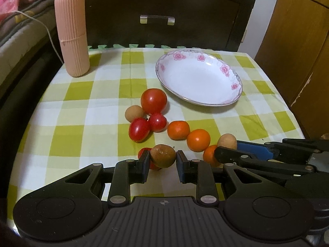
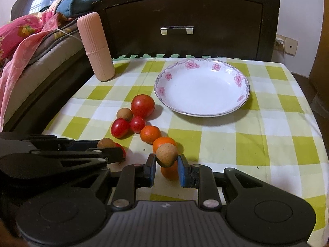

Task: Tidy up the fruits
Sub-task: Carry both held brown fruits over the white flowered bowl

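Observation:
My left gripper (image 1: pixel 163 162) is shut on a brown round fruit (image 1: pixel 163 155), with a small red tomato (image 1: pixel 144 151) partly hidden behind its left finger. My right gripper (image 2: pixel 167 167) is shut on a second brown fruit (image 2: pixel 166 154), just in front of an orange (image 2: pixel 164 142). Between the grippers and the plate lie a large tomato (image 1: pixel 153 100), two small tomatoes (image 1: pixel 138 129), a third brown fruit (image 1: pixel 134 113) and oranges (image 1: pixel 178 130). The white flowered plate (image 1: pixel 197 80) (image 2: pixel 201 90) sits farther back, with nothing on it.
A tall pink ribbed container (image 1: pixel 72 35) stands at the back left of the green-checked tablecloth (image 1: pixel 92 111). Behind the table is a dark cabinet with a metal handle (image 1: pixel 157 19). A bed with blankets (image 2: pixel 24 41) lies to the left, a wooden door (image 1: pixel 298 51) to the right.

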`<state>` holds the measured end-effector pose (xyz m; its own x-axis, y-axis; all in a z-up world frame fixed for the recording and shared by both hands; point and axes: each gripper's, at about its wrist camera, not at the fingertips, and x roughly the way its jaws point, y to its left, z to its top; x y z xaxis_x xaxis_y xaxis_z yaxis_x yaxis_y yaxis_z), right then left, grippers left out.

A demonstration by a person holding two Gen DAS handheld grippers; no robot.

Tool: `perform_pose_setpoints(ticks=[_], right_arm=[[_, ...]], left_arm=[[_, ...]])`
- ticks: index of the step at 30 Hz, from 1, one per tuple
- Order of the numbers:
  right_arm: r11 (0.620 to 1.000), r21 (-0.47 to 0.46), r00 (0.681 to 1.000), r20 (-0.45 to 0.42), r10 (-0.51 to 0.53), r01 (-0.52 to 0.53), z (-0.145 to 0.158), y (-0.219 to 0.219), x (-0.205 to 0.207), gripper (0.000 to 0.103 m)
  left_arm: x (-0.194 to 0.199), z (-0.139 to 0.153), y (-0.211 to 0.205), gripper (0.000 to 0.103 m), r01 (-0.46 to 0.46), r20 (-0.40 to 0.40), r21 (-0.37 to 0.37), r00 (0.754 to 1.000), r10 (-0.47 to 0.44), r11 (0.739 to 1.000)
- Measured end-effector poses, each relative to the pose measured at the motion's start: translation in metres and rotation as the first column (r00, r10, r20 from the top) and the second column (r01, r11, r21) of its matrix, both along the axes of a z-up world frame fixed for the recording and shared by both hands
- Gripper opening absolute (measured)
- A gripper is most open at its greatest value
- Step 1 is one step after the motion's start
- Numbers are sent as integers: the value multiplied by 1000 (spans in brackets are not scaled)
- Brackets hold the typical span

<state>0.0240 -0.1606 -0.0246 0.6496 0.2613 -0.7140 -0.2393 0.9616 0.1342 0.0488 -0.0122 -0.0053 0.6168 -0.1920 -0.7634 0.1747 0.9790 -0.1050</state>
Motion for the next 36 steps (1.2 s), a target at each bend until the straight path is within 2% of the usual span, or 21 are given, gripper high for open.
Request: perform_pose_setpoints(ticks=[5,11,17,26,36], right_arm=[[1000,-9,1000,17,18,-18,6,1,9,22],[1000,7,999,41,27,-27,19,-3,24,22],[1000,23,997,82,7,-9,33,-13,32,22],[999,17,995,98,-30,28,37,-28,52,23],[999,-15,994,98,-49,51,28,-38,92,23]], left_arm=[[9,7,-3,34,-6,13,25,1000,6,1000],[21,25,-11,33,8,43,94,999,-12,996],[30,43,-20,33,26,81,112,996,-35,993],[51,43,-33,33,37,107,69,993,-45,997],[94,30,-42,33,57,91,22,994,-58,998]])
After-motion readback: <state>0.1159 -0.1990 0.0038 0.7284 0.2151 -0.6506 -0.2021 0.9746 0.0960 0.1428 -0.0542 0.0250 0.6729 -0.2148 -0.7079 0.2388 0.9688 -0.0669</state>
